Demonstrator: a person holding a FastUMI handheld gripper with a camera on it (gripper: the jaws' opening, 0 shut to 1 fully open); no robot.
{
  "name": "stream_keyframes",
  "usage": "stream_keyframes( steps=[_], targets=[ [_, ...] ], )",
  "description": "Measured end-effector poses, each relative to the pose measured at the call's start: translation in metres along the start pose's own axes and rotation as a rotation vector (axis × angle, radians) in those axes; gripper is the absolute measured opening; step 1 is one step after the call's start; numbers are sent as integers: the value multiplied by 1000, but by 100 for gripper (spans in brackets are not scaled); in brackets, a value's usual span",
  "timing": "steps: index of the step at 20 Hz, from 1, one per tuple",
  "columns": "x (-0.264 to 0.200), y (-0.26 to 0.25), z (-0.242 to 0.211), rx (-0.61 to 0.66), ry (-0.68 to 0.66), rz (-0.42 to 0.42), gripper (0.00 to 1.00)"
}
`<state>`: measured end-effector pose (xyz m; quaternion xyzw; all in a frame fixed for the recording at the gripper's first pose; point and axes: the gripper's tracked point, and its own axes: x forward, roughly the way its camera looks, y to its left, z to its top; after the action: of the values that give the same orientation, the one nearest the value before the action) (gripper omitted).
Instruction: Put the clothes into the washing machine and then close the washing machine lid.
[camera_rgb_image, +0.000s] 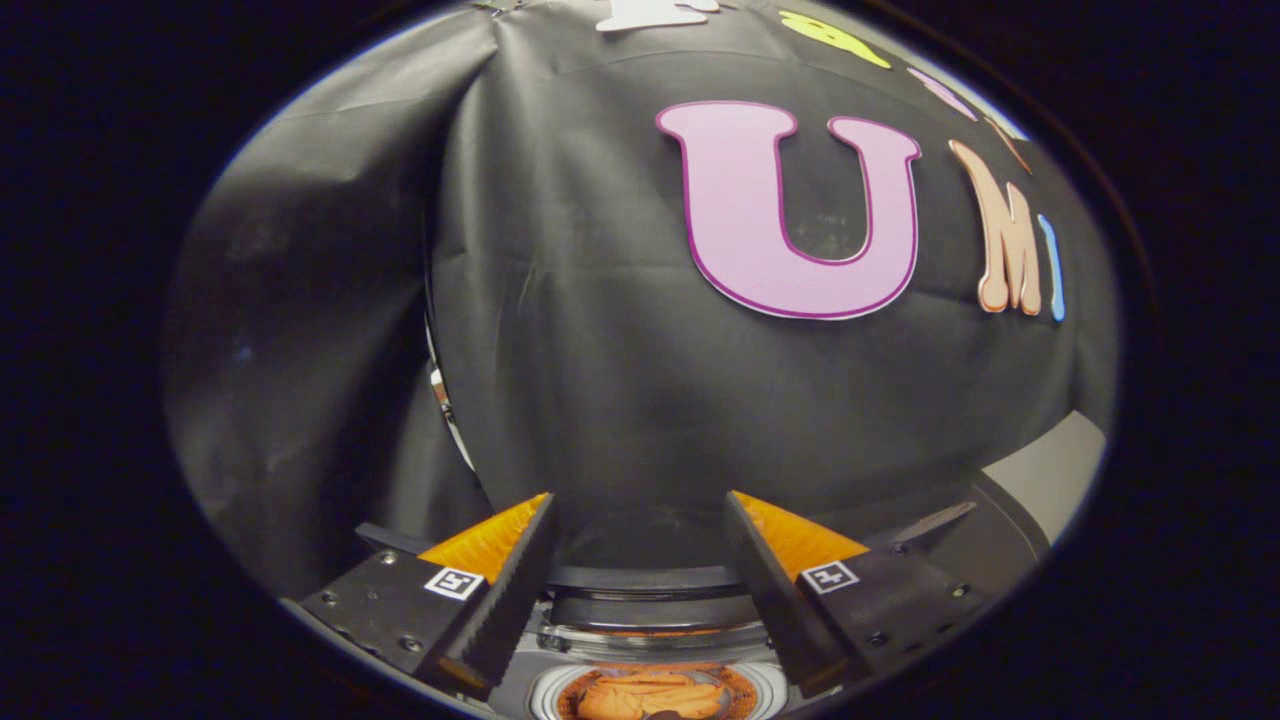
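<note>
Gripper (640, 530) fingers spread apart, holding nothing, facing the black cloth wall (600, 350). Orange clothes (645, 695) lie inside washing machine drum (650, 640), near and below between the fingers.

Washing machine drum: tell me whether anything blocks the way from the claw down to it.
Nothing visible does. The claw is open and holds nothing, its fingers spread above the washing machine. Between them, the round opening is uncovered, with orange clothes already lying inside.
</note>
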<state>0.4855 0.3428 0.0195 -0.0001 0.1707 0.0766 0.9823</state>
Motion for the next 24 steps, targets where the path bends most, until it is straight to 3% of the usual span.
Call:
stream_keyframes(
  steps=[24],
  targets=[
    [-4, -1, 5, -4, -89, 3, 99]
  ],
)
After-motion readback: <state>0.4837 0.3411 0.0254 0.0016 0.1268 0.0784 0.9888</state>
